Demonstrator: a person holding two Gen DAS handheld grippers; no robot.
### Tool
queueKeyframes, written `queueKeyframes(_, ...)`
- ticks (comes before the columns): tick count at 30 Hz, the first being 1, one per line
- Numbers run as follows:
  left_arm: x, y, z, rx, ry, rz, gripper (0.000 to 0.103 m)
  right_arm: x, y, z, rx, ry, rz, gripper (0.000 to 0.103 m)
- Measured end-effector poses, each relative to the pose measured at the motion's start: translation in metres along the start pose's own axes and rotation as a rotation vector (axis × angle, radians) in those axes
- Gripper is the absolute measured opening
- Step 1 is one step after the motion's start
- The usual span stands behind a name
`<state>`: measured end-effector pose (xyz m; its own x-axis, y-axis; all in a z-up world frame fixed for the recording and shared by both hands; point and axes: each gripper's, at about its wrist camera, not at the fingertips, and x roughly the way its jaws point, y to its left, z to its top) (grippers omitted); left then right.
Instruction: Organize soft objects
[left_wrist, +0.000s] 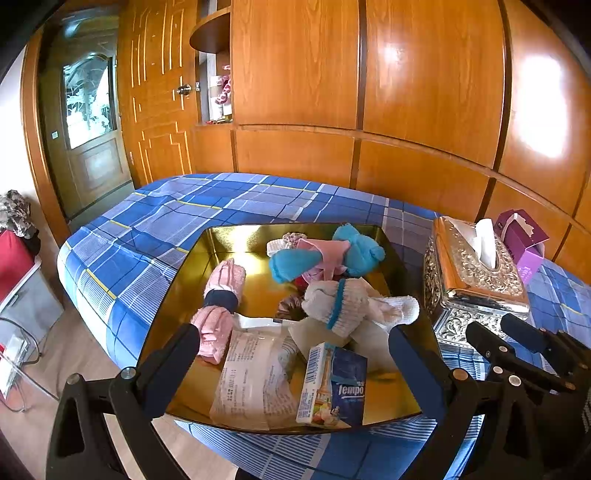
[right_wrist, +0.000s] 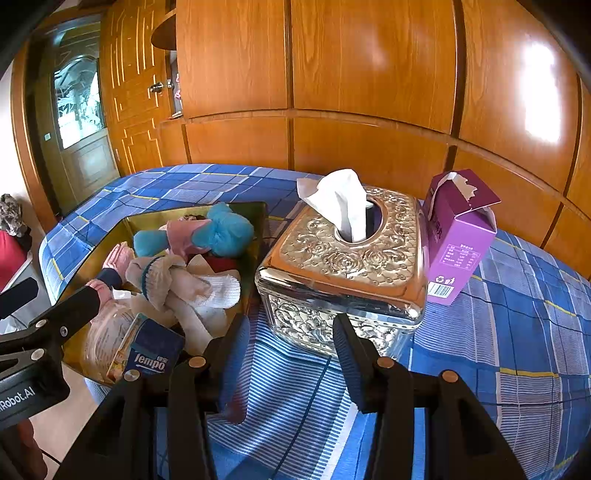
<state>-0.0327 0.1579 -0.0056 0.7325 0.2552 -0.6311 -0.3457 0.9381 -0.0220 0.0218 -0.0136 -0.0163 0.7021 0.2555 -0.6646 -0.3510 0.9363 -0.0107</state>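
Your left hand-held gripper (left_wrist: 293, 345): jaws apart, empty, over near edge of shiny gold metal tray (left_wrist: 221, 240) on blue plaid bed (left_wrist: 177, 210). Your right hand-held gripper (right_wrist: 291, 338): jaws apart, empty, before ornate silver-gold tissue box (right_wrist: 343, 266). Rolled socks (left_wrist: 354, 306) and blue Tempo tissue pack (left_wrist: 334, 386) piled in tray.

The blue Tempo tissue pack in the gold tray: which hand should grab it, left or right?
Probably the left. The left gripper is open and aimed over the gold tray, with the Tempo pack almost between its fingers. The right gripper faces the silver tissue box beside the tray.
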Motion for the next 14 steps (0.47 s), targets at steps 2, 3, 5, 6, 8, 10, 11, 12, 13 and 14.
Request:
queueKeyframes(2, 0.0, 0.0, 0.0, 0.0, 0.001, -0.001, 0.103, -0.001, 0.0, 0.0, 0.001, 0.0, 0.0, 0.047)
queueKeyframes(3, 0.001, -0.001, 0.0, -0.001, 0.002, -0.003, 0.103, 0.0, -0.001, 0.0, 0.002, 0.0, -0.001, 0.047)
queueKeyframes(5, 0.002, -0.001, 0.0, -0.003, 0.004, -0.014, 0.103, 0.0, -0.001, 0.0, 0.003, 0.0, -0.003, 0.047)
queueKeyframes(6, 0.001, -0.001, -0.001, -0.002, 0.002, -0.023, 0.103, 0.0, -0.001, 0.0, 0.005, 0.002, -0.003, 0.047)
queueKeyframes(8, 0.0, -0.002, -0.002, 0.002, -0.019, -0.022, 0.103, 0.001, -0.002, -0.001, 0.009, 0.005, -0.004, 0.047)
queueKeyframes(10, -0.001, -0.004, -0.003, 0.021, -0.032, -0.029, 0.101, 0.001, -0.004, -0.001, 0.014, 0.002, -0.005, 0.047)
queueKeyframes(11, -0.002, -0.005, -0.003, 0.024, -0.038, -0.029, 0.1, -0.001, -0.005, 0.0, 0.017, -0.006, -0.006, 0.047)
queueKeyframes(12, -0.002, -0.005, -0.003, 0.025, -0.039, -0.034, 0.1, -0.003, -0.006, 0.0, 0.021, -0.014, -0.007, 0.047)
queueKeyframes(13, -0.002, -0.004, -0.003, 0.023, -0.036, -0.03, 0.1, -0.005, -0.008, 0.0, 0.027, -0.024, -0.009, 0.047)
queueKeyframes(14, -0.002, -0.004, -0.003, 0.021, -0.035, -0.028, 0.1, -0.008, -0.011, 0.001, 0.038, -0.039, -0.013, 0.047)
